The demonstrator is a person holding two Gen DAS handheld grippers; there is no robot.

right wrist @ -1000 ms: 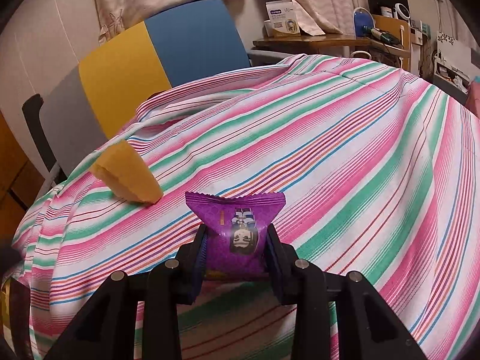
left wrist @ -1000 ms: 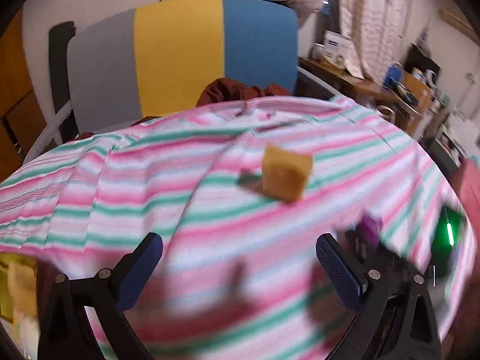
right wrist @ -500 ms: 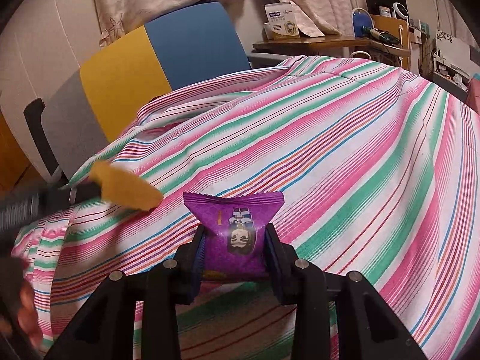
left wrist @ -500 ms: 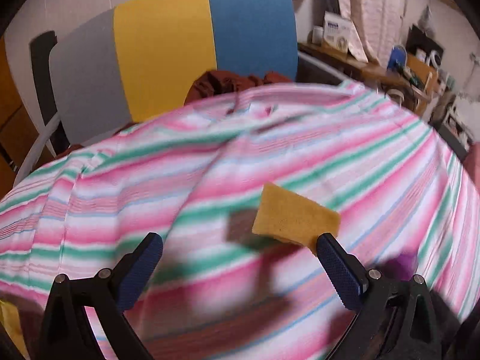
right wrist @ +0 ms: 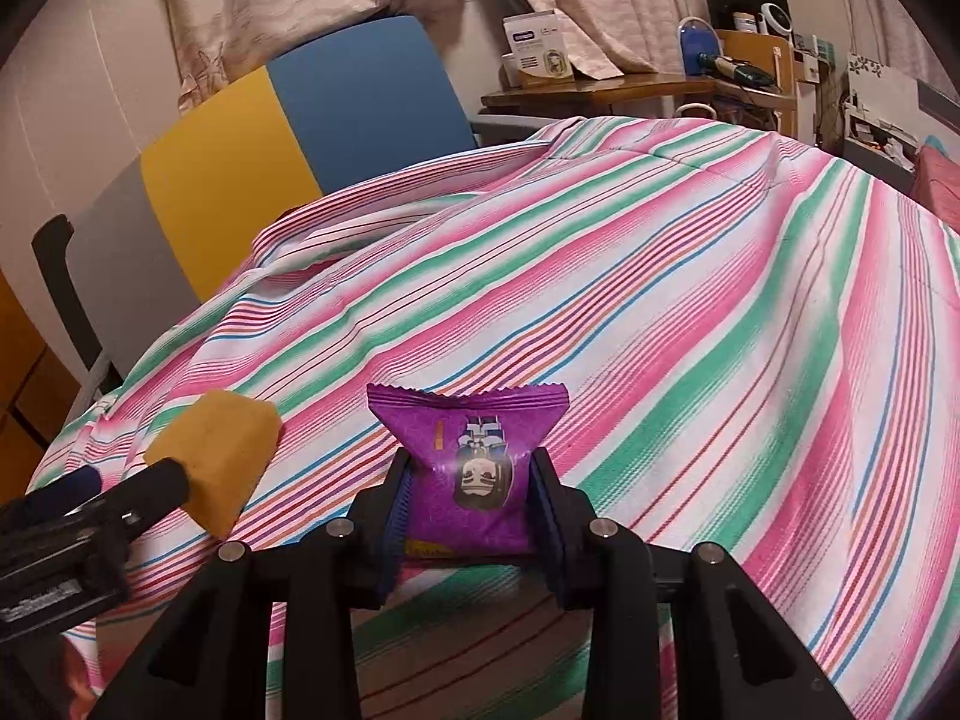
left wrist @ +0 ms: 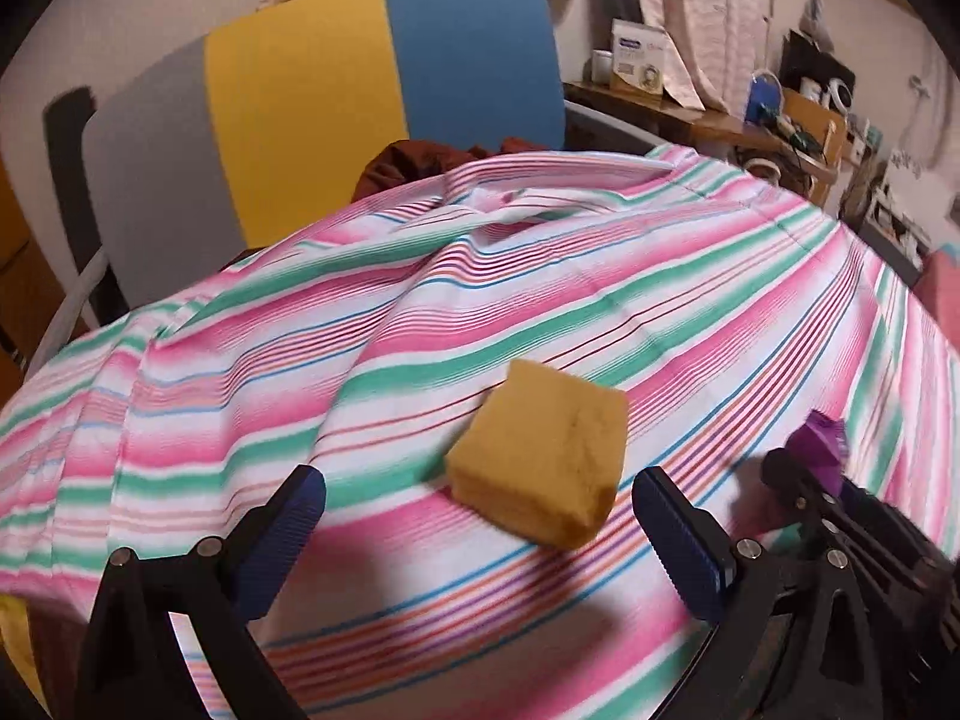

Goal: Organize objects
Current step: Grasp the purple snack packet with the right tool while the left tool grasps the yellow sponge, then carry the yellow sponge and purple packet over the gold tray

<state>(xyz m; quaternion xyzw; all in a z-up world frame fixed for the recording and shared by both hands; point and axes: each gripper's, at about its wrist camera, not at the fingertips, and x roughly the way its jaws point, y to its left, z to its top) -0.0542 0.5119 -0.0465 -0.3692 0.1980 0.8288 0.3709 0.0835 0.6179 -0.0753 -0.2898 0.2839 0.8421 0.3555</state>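
A yellow sponge block (left wrist: 536,459) lies on the striped cloth (left wrist: 420,312), just ahead of my left gripper (left wrist: 478,516). The left gripper is open, its blue pads on either side of the sponge's near end and apart from it. The sponge also shows in the right wrist view (right wrist: 217,447), with a left finger (right wrist: 90,501) beside it. My right gripper (right wrist: 471,510) is shut on a purple snack packet (right wrist: 474,462), held just above the cloth. The packet's tip shows in the left wrist view (left wrist: 822,450).
A chair with a grey, yellow and blue back (left wrist: 336,102) stands behind the cloth-covered surface, with dark red fabric (left wrist: 420,162) on its seat. A cluttered wooden desk (right wrist: 630,84) is at the back right. The cloth drops away at its left edge (left wrist: 36,420).
My left gripper has moved forward and lower, so the sponge now sits close between its open pads. The right gripper holds the packet in nearly the same place.
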